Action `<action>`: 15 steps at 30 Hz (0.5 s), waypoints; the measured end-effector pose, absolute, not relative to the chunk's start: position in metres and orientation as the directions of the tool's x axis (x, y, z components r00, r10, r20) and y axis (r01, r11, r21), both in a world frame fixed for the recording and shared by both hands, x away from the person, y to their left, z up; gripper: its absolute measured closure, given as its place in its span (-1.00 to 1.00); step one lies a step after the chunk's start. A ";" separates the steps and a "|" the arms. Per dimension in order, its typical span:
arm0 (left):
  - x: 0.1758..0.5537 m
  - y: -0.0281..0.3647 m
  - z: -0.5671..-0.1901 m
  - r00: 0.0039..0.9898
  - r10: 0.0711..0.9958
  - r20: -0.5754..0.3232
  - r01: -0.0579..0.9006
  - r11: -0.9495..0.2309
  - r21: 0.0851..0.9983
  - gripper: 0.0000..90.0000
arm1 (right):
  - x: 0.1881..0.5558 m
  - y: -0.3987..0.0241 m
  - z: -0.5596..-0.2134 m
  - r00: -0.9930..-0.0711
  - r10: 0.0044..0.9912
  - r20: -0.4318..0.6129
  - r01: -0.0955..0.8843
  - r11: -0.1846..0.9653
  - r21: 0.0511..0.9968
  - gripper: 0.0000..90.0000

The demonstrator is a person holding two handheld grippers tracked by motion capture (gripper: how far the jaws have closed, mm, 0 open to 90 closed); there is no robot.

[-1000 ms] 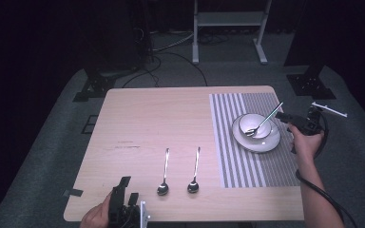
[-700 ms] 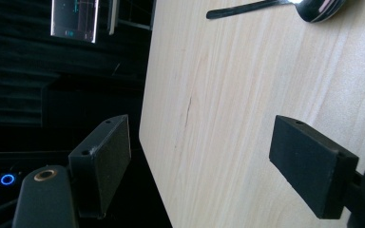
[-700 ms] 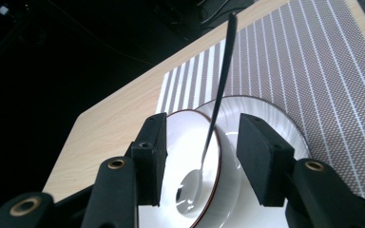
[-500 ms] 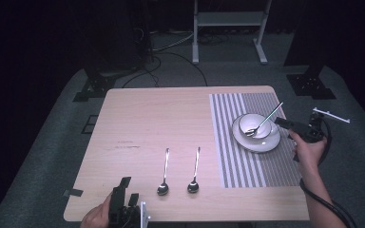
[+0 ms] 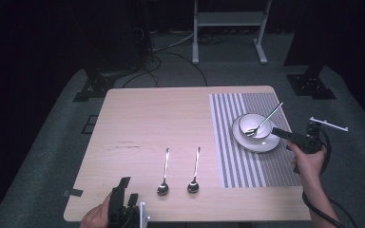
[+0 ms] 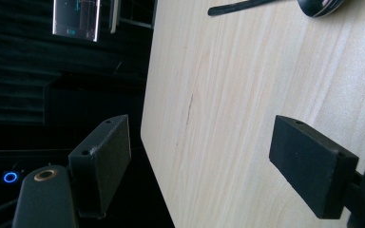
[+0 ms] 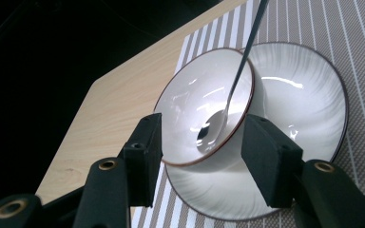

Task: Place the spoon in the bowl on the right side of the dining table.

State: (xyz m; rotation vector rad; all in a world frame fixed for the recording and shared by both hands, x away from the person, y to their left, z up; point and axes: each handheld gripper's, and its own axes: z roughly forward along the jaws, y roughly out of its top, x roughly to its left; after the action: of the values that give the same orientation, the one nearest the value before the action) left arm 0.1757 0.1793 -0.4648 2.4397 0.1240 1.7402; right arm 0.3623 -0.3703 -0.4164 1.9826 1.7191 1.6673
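A white bowl (image 5: 245, 122) stands on a white saucer (image 5: 256, 142) on the striped placemat (image 5: 237, 161). A spoon (image 5: 264, 121) leans in it, handle toward the far right. My right gripper (image 5: 276, 131) is at the saucer's right rim, pointing at the bowl. Its jaws have just been opening. In the right gripper view the gripper (image 7: 202, 130) is open and the bowl (image 7: 185, 104) with its spoon (image 7: 235, 80) lies just beyond the pads. Two spoons (image 5: 164, 173) (image 5: 195, 171) lie on the table (image 5: 161, 118). My left gripper (image 5: 127, 188) (image 6: 202, 137) is open and empty at the near left edge.
In the left gripper view one jaw hangs past the table's edge (image 6: 147, 109), and a spoon (image 6: 321, 5) lies ahead. On the floor are a metal stand (image 5: 228, 19), black stand bases (image 5: 95, 88) (image 5: 311, 88) and a white bar (image 5: 328, 123) to the right.
My right hand has drawn the gripper back from the bowl toward the near right side. The spoon stays in the bowl. The left gripper has not moved.
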 end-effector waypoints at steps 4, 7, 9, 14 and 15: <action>0.175 0.179 -0.465 0.326 0.146 0.934 -0.016 -0.987 0.159 -0.55 | 0.355 -0.366 -0.420 -0.201 0.723 0.662 0.694 -0.371 0.616 0.05; 0.176 0.180 -0.465 0.325 0.145 0.934 -0.011 -0.987 0.158 -0.55 | 0.350 -0.363 -0.422 -0.207 0.721 0.662 0.702 -0.362 0.614 0.04; 0.176 0.180 -0.464 0.324 0.147 0.935 -0.010 -0.987 0.159 -0.55 | 0.346 -0.361 -0.423 -0.210 0.723 0.658 0.703 -0.356 0.616 0.04; 0.176 0.180 -0.465 0.328 0.146 0.933 -0.009 -0.988 0.157 -0.55 | 0.336 -0.355 -0.428 -0.229 0.709 0.667 0.708 -0.349 0.614 0.02; 0.175 0.181 -0.465 0.330 0.138 0.934 -0.005 -0.989 0.148 -0.55 | 0.334 -0.354 -0.429 -0.233 0.709 0.665 0.708 -0.345 0.616 0.01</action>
State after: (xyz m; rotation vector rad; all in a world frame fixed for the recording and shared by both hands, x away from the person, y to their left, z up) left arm 0.1753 0.1806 -0.4647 2.4581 0.1239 1.7452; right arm 0.3336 -0.3538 -0.4293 1.9449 1.7977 1.6880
